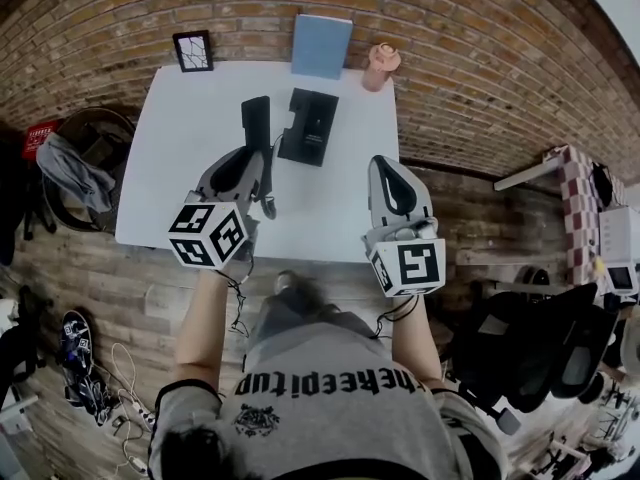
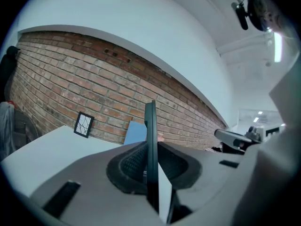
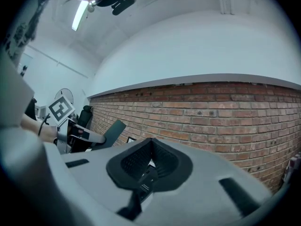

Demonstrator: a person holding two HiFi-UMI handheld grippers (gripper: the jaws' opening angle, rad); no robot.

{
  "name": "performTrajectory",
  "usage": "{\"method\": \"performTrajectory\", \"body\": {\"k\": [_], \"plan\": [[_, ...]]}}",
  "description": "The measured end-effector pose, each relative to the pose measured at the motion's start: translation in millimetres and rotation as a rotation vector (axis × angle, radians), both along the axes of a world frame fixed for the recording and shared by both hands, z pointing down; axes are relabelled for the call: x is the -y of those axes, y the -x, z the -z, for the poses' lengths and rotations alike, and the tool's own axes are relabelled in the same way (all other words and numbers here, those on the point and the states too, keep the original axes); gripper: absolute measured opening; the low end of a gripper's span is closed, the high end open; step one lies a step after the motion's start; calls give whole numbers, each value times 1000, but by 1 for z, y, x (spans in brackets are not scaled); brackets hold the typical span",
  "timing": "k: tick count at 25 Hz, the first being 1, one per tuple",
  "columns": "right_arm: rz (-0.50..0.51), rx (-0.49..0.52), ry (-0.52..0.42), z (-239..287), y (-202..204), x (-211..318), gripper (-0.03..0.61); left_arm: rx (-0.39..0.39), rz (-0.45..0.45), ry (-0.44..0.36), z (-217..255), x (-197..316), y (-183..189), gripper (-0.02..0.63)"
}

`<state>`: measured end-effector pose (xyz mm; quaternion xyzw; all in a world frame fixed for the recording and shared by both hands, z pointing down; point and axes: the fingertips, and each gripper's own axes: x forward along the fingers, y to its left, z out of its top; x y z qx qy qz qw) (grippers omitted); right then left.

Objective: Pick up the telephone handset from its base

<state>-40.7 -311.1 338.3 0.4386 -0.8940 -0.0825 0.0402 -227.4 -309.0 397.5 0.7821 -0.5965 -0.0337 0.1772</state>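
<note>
There is one telephone handset (image 1: 256,118), one base (image 1: 308,126) and two grippers. The handset is off the base, just left of it. The left gripper (image 1: 256,158) is clamped on the handset's near end, and the rest of it sticks out past the jaws. Right of the base and nearer the person, the right gripper (image 1: 386,163) has its jaws together, with nothing between them.

From overhead, the head view looks steeply down on the surface (image 1: 170,188), left hand-held gripper (image 1: 258,156) and right hand-held gripper (image 1: 384,161), whose own views sit close behind their jaws, facing the brick wall (image 3: 211,117) about level, the left sharing the picture frame (image 2: 83,125) with it.
</note>
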Motion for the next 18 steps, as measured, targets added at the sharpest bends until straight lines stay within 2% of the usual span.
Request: {"method": "performTrajectory", "body": {"k": [12, 18], "plan": [[47, 25, -35, 18, -11, -29, 3, 50, 119, -131, 42, -55, 2, 64], [67, 33, -50, 23, -17, -44, 3, 68, 174, -169, 51, -81, 0, 64]]}}
